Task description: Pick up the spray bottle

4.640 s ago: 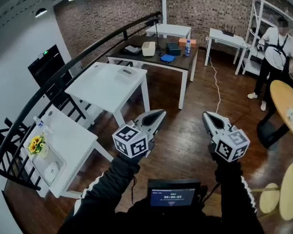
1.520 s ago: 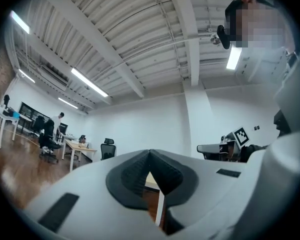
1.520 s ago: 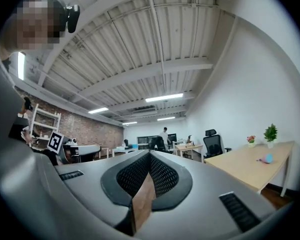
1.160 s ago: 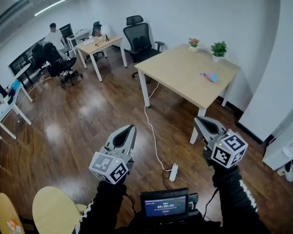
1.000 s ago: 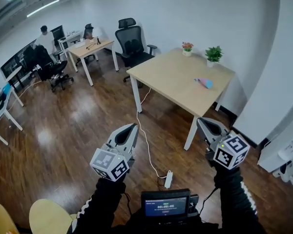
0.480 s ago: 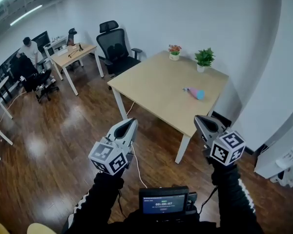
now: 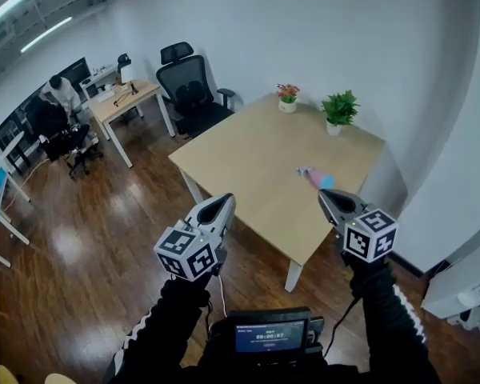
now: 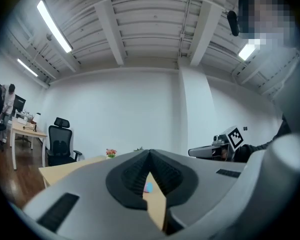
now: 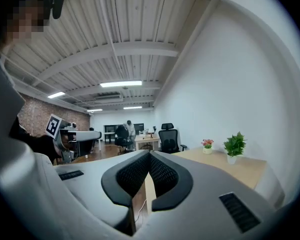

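One spray bottle [image 7: 315, 178] | pink and blue (lying flat) | on table [image 7: 256, 158]

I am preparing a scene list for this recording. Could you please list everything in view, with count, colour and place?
table: 1, light wood, centre
spray bottle: 1, pink and blue, on the table, just beyond the right gripper
flower pot: 1, red flowers, table's far edge
plant: 1, green in a white pot, right of the flowers
chair: 1, black, behind the table
desk: 1, light wood, far left
person: 1, white top, beside the desk
floor: dark wood
screen: 1, black with a blue display, bottom centre
left gripper: 1, grey, shut, empty
right gripper: 1, grey, shut, empty
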Tool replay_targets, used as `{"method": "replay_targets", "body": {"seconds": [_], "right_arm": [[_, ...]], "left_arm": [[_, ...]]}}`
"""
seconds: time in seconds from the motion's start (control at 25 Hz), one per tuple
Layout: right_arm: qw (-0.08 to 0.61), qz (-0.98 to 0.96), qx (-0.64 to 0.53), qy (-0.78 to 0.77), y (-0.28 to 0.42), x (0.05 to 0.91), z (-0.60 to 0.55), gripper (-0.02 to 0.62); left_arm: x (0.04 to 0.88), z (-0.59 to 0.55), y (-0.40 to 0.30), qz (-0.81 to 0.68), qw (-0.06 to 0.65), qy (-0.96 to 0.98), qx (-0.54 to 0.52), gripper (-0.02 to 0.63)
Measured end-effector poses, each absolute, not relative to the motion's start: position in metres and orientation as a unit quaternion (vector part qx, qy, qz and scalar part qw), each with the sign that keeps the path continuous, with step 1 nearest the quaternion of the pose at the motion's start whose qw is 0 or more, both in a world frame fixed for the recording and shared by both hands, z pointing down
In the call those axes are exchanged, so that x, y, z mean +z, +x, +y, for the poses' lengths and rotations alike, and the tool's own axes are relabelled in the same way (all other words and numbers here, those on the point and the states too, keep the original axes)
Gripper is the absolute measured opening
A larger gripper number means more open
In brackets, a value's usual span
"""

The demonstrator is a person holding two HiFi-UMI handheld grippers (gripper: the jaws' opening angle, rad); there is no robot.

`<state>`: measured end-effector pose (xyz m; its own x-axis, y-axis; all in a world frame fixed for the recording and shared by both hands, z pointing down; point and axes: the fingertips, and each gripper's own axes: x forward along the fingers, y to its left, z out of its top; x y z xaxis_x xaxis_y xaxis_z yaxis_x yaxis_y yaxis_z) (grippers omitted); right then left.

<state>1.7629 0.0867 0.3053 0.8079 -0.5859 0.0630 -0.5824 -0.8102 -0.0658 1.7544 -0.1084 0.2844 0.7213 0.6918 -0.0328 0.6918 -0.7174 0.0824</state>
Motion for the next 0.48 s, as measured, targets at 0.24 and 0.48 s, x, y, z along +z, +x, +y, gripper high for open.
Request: {"method": "replay_targets", "body": {"seconds": [0.24, 0.48], "right_arm": [[0.015, 0.297, -0.053, -0.953, 1.895, 0.312, 0.108, 0.005], [-0.001, 0.254, -0.069, -0.965, 2.046, 0.315, 0.084, 0.005]], "left_arm": [[0.301, -0.081, 1.893, 0.379, 0.057, 0.923, 0.024, 0.000], [0.302, -0.102, 2.050, 0.444, 0.054, 0.894, 0.000, 0.000]]}}
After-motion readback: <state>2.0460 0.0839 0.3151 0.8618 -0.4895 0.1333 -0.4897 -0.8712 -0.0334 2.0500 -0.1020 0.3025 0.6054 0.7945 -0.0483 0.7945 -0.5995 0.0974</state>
